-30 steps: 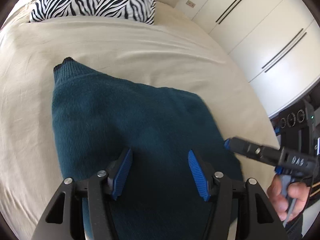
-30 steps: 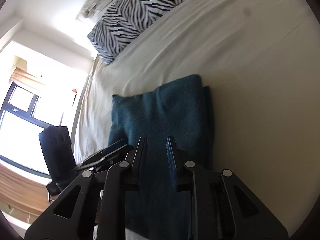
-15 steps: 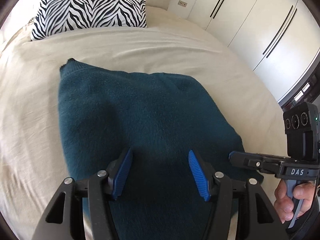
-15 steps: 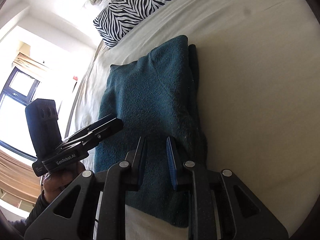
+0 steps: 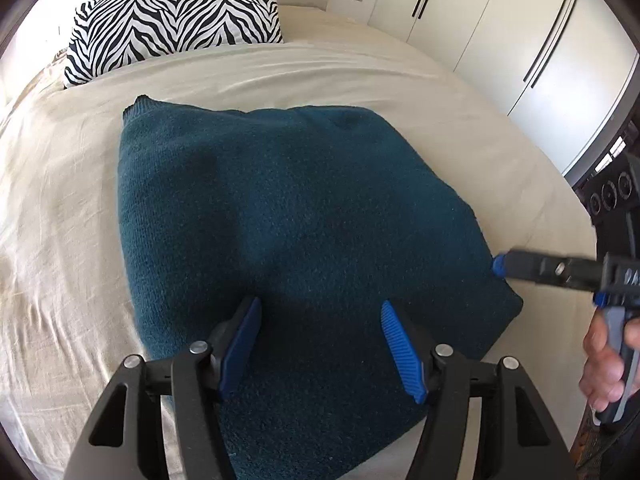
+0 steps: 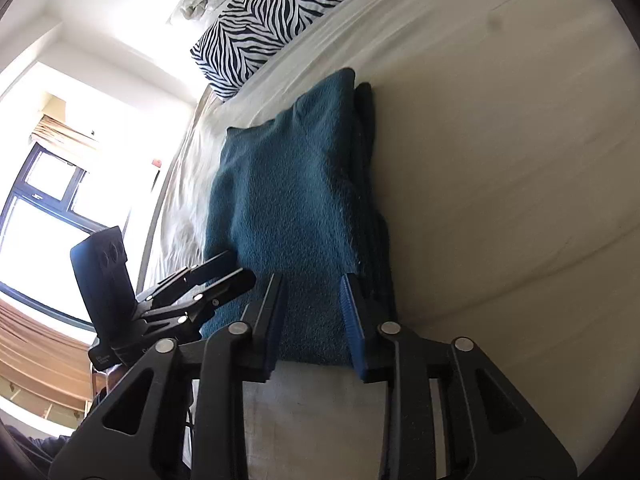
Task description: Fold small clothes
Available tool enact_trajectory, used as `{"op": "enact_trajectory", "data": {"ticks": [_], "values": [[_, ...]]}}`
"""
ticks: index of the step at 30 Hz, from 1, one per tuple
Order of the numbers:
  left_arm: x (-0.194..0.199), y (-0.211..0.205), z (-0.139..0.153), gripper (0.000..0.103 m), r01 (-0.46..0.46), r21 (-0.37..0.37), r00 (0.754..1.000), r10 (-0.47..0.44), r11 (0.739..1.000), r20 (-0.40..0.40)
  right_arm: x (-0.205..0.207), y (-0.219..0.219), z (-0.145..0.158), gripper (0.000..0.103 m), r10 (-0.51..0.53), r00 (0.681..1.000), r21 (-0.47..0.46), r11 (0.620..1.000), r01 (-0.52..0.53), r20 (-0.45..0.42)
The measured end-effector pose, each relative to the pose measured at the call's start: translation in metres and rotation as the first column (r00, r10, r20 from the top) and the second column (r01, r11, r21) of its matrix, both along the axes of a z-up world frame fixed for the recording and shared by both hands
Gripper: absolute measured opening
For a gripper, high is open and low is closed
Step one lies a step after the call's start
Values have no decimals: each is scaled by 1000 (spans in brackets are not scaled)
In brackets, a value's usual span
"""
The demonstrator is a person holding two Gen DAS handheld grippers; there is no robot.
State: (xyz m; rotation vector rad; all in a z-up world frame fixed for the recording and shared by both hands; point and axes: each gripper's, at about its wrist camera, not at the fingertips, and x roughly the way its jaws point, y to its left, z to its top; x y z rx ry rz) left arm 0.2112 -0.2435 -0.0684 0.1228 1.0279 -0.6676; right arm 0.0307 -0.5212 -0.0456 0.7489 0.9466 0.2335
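Left tool (image 5: 318,344) gapes wide just above the near half of the teal sweater (image 5: 288,220), gripping nothing; looks like hands-off clearance over a finished fold. Right tool (image 6: 312,320) also spread, empty, at the sweater's near right edge, probably squaring the stacked layers visible along that side. Sweater lies folded into a compact block mid-bed (image 5: 60,200), one corner poking up at its far left. Beyond the sweater: zebra pillow (image 5: 176,16) at the headboard end. Fold looks done, my read.
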Motion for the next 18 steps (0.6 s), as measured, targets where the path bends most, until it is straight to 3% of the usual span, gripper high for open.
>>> {"op": "enact_trajectory", "data": {"ticks": [2,3,9,11,15,18], "values": [[-1,0,-1,65,1,2,1000,-1,1000,4,4,-8,7,58,-53,998,-8,999,53,18],[0,0,-1,65,1,1,1000,-1,1000,3,5,-11,10,60,-65,997,-3,998,65,30],[2,10,9,66,-3,-22,1000,2,1000,-17,33,-17,10,60,-64,998,7,998,64,3],[0,17,18,69,-17,-26,1000,17,1000,6,44,-18,5,60,-63,998,19,998,63,-16],[8,43,36,85,-83,-62,993,88,995,75,71,-13,-7,60,-38,998,11,999,38,-58],[30,63,31,87,-164,-81,985,168,983,45,89,-13,-18,60,-21,996,24,999,23,-82]]}}
